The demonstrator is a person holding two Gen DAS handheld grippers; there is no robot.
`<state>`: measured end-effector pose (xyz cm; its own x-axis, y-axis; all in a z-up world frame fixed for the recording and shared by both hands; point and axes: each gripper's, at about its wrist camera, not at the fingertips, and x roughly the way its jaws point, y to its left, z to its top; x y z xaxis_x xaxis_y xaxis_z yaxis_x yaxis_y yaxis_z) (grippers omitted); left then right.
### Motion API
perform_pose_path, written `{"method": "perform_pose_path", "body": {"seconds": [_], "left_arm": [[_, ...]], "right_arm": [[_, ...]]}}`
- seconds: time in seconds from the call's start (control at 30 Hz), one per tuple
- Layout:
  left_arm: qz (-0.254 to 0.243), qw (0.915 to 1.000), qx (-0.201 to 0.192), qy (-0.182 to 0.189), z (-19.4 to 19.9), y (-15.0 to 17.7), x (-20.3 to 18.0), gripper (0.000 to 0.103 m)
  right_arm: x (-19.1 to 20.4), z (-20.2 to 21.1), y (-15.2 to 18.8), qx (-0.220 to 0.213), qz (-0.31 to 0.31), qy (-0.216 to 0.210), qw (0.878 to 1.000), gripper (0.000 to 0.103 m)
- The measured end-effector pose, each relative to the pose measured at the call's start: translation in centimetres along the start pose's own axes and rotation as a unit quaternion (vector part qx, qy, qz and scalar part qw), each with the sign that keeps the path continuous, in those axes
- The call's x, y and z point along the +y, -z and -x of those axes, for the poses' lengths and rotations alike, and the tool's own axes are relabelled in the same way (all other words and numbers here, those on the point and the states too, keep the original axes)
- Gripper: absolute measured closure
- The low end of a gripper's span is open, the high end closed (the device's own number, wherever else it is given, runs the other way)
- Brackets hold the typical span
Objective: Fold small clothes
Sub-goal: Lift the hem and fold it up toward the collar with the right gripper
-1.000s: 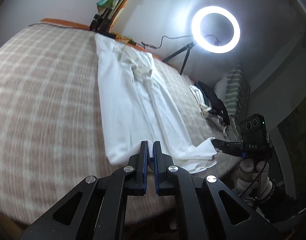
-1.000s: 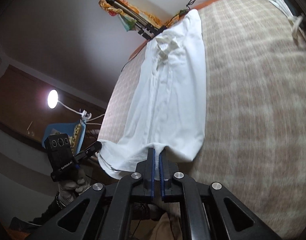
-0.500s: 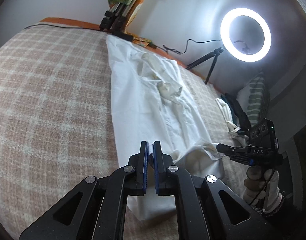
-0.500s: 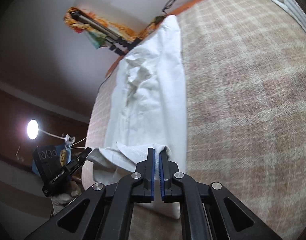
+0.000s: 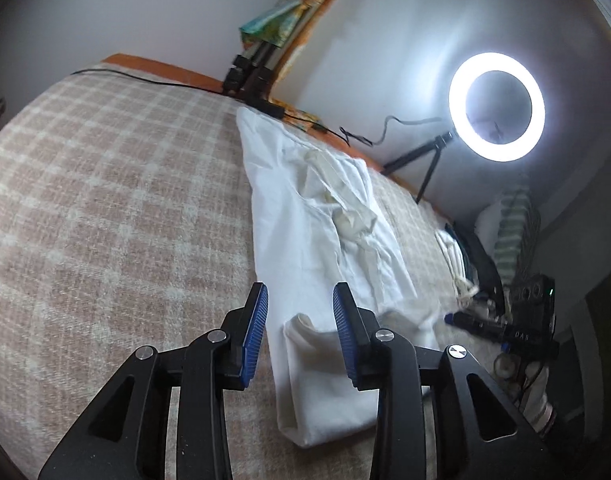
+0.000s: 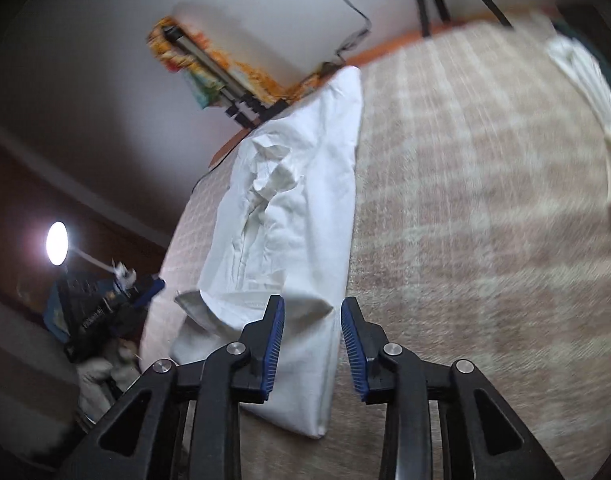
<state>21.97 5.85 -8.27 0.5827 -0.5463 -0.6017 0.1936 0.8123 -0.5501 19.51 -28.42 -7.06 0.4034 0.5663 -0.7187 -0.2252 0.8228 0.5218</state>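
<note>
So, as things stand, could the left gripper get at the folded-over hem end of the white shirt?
Probably yes. The left gripper is open and the folded hem of the white shirt lies right between and below its fingers on the checked blanket, with nothing over it. The right gripper is off to the side.

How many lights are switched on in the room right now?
2. A ring light on a tripod beyond the bed's far right edge, and a small round lamp glowing on the dim left side. Others may sit out of view.
</note>
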Motion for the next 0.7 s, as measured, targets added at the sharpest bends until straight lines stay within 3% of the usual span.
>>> {"method": "perform_pose_path", "body": {"seconds": [0.2,0.43,0.6,0.7], "left_arm": [[-0.06,0.9966,0.055,-0.016,-1.5,2.5,-0.9,0.071],[-0.085,0.9927,0.068,-0.051,-4.4,2.1,-2.1,0.071],[-0.057,0.9923,0.062,-0.09,-5.4,0.7,-1.3,0.071],[-0.032,0.9955,0.056,-0.068,-4.3,0.4,-0.8,0.071]], "right_arm": [[1.3,-1.7,0.8,0.025,0.082,0.039,0.996,0.07],[1.6,-3.2,-0.5,0.026,0.085,0.07,0.994,0.069],[3.4,-3.4,-1.9,0.012,0.11,0.071,0.991,0.068],[5.5,-3.8,-2.6,0.011,0.141,0.059,0.988,0.067]]}}
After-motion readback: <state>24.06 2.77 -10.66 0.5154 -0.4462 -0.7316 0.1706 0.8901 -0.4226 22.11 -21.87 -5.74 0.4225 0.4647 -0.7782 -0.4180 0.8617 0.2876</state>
